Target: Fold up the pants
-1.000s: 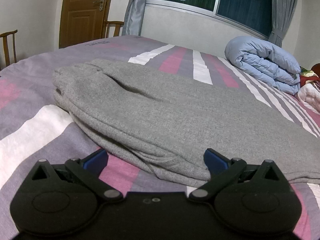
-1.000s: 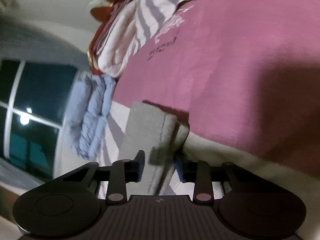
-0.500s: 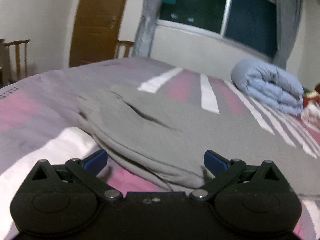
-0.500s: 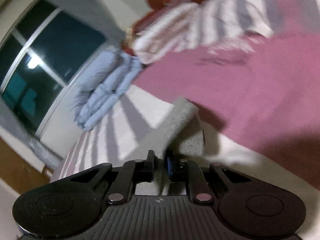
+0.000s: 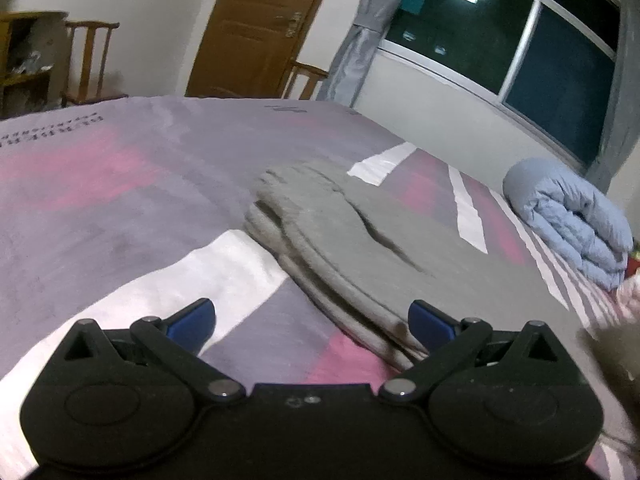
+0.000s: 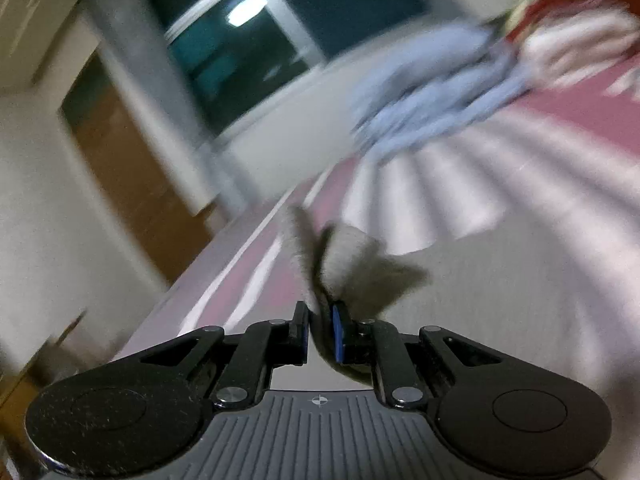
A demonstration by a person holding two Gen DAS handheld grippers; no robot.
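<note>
Grey pants (image 5: 360, 248) are lying ahead-right of the wide-open left gripper (image 5: 312, 322), stretching rightward; the right gripper (image 6: 320, 330) is pinching their end.

We find no legible text. The bedsheet (image 5: 120, 184) carries two lines of dark print at its far left edge and a smaller mark near its far edge; all appear inverted and too blurred to read. Right wrist view: nothing readable.
</note>
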